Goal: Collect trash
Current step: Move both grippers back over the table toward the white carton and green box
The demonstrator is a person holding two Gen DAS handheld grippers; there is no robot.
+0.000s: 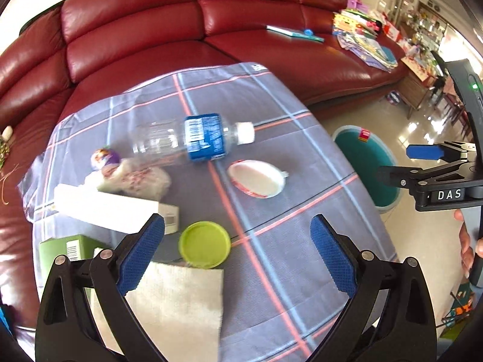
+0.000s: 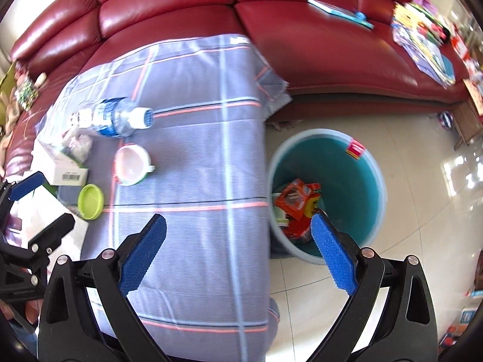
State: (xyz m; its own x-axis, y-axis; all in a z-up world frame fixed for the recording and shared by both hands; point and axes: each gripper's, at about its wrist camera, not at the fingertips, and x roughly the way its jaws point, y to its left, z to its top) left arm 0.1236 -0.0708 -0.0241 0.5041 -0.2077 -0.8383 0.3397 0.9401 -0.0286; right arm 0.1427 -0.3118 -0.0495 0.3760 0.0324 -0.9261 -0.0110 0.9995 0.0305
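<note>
A: Where is the trash?

B: A clear plastic bottle with a blue label (image 1: 193, 140) lies on its side on the grey checked cloth (image 1: 286, 199) covering the tabletop. Just below it sit a round white foil lid with a red rim (image 1: 256, 179) and a lime-green plastic lid (image 1: 204, 244), which touches a white paper napkin (image 1: 178, 301). A long white carton (image 1: 111, 211) and a green box (image 1: 65, 246) lie at the left.

A: And the tools?

B: The left tool (image 1: 237, 256) hangs wide open and empty, the green lid just inside its left finger. The right tool (image 2: 238, 253) is also spread wide, holding nothing, over the cloth's right edge.

A: Room to move?

B: The teal round bin (image 2: 356, 178) stands on the tiled floor (image 2: 422, 181) just beside that edge, red wrappers (image 2: 297, 199) inside. A red leather sofa (image 2: 302, 30) is behind.
</note>
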